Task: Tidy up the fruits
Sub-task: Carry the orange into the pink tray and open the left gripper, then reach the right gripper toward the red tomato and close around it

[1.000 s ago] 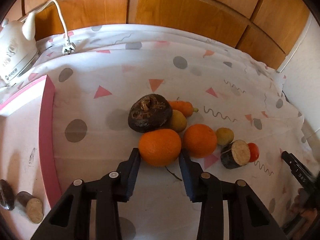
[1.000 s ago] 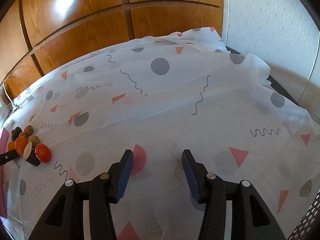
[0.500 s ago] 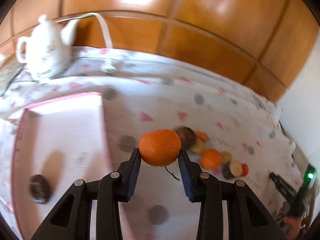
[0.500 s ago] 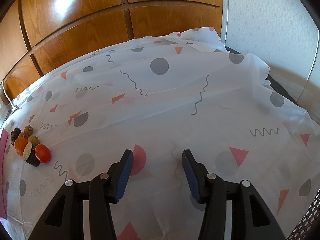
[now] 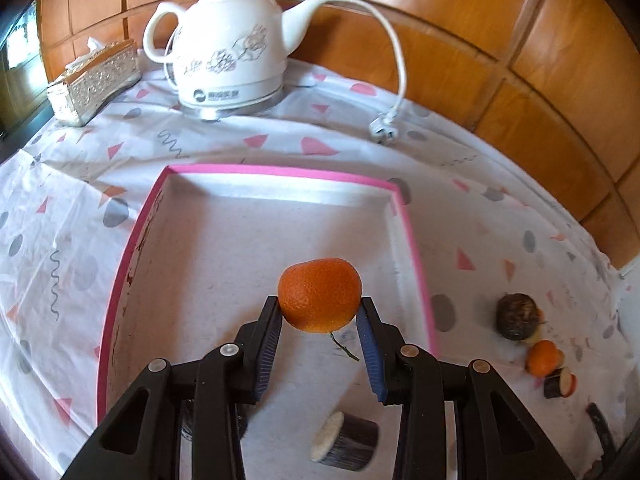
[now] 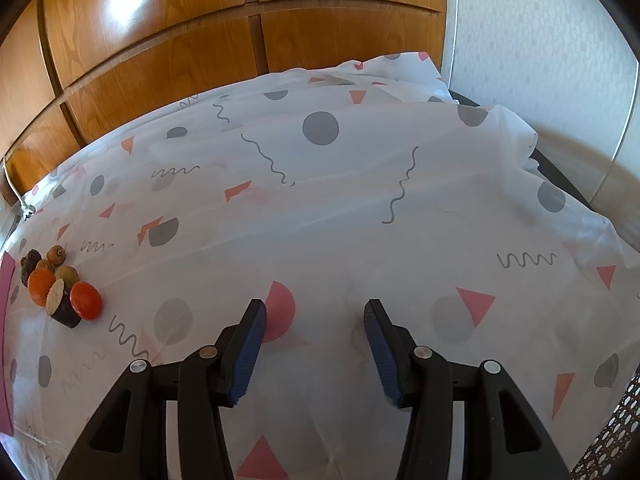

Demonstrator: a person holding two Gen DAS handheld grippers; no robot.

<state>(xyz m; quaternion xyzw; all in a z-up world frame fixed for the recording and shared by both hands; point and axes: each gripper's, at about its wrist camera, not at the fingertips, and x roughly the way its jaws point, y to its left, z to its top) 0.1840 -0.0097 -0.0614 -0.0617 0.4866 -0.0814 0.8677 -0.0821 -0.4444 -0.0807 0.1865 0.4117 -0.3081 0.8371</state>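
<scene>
My left gripper (image 5: 320,310) is shut on an orange (image 5: 320,294) and holds it above the pink-rimmed tray (image 5: 276,170). A dark cut root piece (image 5: 346,438) lies in the tray below the fingers; another dark item sits half hidden behind the left finger. On the cloth right of the tray lie a dark round root (image 5: 517,316), a second orange (image 5: 542,358) and a cut piece (image 5: 559,383). The right wrist view has the same pile at far left: orange (image 6: 40,285), red tomato (image 6: 85,300), cut piece (image 6: 60,304). My right gripper (image 6: 315,312) is open over bare cloth.
A white electric kettle (image 5: 230,52) with its cord and plug (image 5: 383,131) stands behind the tray, and a tissue box (image 5: 94,80) sits at the back left. Wooden panels line the back wall. The patterned tablecloth (image 6: 360,208) covers the table.
The left gripper lifted the orange off the pile and swung left over the pink tray; the kettle came into view. The right gripper has not moved.
</scene>
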